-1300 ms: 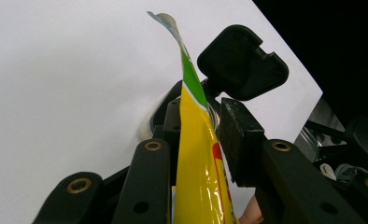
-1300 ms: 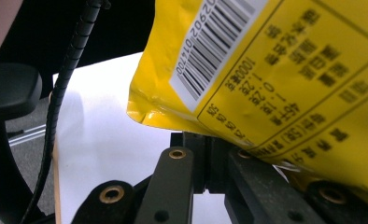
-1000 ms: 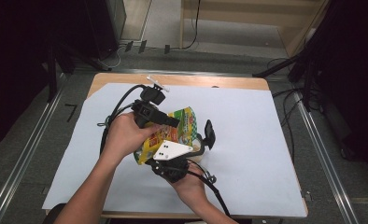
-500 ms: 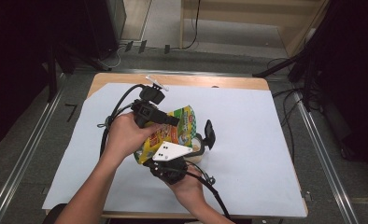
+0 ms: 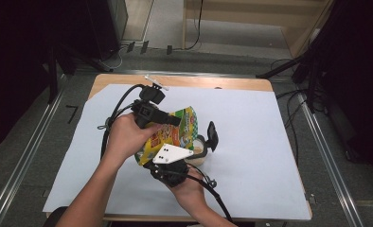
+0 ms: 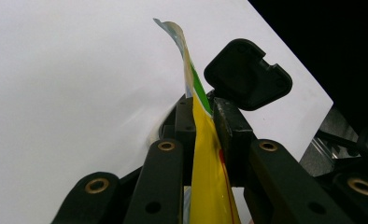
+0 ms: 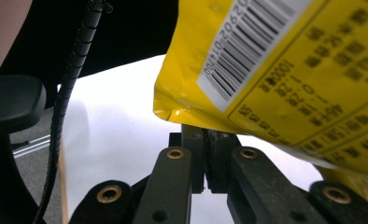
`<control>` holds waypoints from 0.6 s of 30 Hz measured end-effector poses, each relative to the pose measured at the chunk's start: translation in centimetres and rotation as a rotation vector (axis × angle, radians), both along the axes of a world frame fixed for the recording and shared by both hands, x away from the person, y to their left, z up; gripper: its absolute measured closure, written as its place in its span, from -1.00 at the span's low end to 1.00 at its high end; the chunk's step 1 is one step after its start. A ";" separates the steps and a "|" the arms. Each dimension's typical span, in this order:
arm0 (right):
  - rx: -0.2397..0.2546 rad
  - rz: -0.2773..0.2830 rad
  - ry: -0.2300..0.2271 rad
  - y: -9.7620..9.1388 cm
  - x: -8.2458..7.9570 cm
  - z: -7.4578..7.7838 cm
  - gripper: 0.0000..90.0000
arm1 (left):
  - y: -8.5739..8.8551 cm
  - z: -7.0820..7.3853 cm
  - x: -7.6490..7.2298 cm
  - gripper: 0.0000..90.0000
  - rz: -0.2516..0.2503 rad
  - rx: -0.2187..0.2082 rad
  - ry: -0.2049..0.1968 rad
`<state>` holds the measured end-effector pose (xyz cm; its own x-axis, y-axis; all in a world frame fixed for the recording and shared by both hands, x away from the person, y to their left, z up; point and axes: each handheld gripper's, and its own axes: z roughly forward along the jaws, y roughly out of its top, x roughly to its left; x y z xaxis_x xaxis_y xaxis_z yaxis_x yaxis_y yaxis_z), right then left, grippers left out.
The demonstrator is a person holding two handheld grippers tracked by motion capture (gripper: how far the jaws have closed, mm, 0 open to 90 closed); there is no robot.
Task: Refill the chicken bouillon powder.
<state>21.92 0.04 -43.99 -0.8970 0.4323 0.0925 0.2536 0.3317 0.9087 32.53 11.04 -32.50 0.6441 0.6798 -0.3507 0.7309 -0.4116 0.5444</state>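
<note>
Yellow foil packet (image 5: pixel 173 135) held up over the white sheet (image 5: pixel 251 137) at mid-table, both tools on it. Left gripper (image 6: pixel 202 126) clamps the packet's edge flat between its jaws. Right gripper (image 7: pixel 204 161) is closed at the lower edge, seemingly nipping the seam. To tear cleanly: keep grips close together, pull apart steadily, no twisting.

Two bare forearms, no sleeves in sight. Each hand carries a black handheld gripper. The left gripper (image 5: pixel 175 120) has a boxy black body, and a thick black cable loops away from it. The right gripper (image 5: pixel 196 153) bears a pale grey three-cornered plate with small dark dots, and trails a thinner black cable. Close up, the flat black fingers (image 6: pixel 231 126) hang on link bars with brass-ringed pivots.
</note>
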 end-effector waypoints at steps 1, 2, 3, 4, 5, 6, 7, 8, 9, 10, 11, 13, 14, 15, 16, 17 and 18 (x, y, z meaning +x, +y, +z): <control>0.002 0.002 0.010 0.1 -0.1 0.0 0.99 | 0.0 0.0 0.0 0.80 -0.002 0.003 -0.003; -0.001 0.002 0.006 0.1 -0.1 0.1 0.99 | 0.0 0.0 -0.1 0.80 -0.003 0.003 -0.003; -0.002 0.003 0.003 0.1 -0.1 0.0 0.99 | -0.1 0.0 -0.2 0.80 0.000 0.000 -0.004; -0.003 0.003 0.004 0.1 -0.1 0.0 0.99 | -0.1 0.0 -0.2 0.80 -0.001 -0.001 -0.003; -0.002 0.003 -0.005 0.1 -0.1 0.0 0.99 | 0.0 0.1 -0.2 0.80 -0.004 0.002 -0.005; -0.005 0.002 -0.006 0.1 -0.1 0.0 1.00 | 0.0 0.1 -0.2 0.80 -0.003 0.003 -0.004; -0.008 0.003 -0.009 0.2 -0.1 0.1 0.99 | 0.0 0.1 -0.2 0.80 -0.003 0.006 -0.005; -0.008 0.005 -0.012 0.2 -0.1 0.1 0.99 | 0.1 0.1 -0.2 0.80 -0.006 0.004 -0.005; -0.009 0.006 -0.012 0.3 -0.1 0.1 0.99 | 0.2 0.2 -0.2 0.80 -0.001 0.001 -0.007; -0.013 0.008 -0.016 0.3 -0.1 0.2 0.99 | 0.3 0.2 -0.2 0.80 0.001 0.000 -0.008; -0.014 0.010 -0.015 0.3 0.0 0.3 0.99 | 0.4 0.2 -0.2 0.80 0.004 -0.003 -0.008; -0.017 0.015 -0.010 0.4 0.0 0.4 0.99 | 0.5 0.3 -0.1 0.80 0.009 -0.006 -0.011; -0.017 0.018 -0.008 0.4 0.1 0.5 0.99 | 0.5 0.4 -0.2 0.80 0.010 -0.002 -0.014; -0.017 0.018 -0.010 0.5 0.2 0.5 0.99 | 0.5 0.4 -0.2 0.80 0.010 -0.001 -0.020; -0.020 0.017 -0.011 0.5 0.2 0.5 1.00 | 0.4 0.5 -0.3 0.80 0.007 0.003 -0.023; -0.020 0.018 -0.009 0.5 0.3 0.5 1.00 | 0.3 0.5 -0.3 0.80 0.005 0.006 -0.026; -0.020 0.021 -0.005 0.5 0.3 0.5 1.00 | 0.3 0.5 -0.3 0.80 0.004 0.006 -0.028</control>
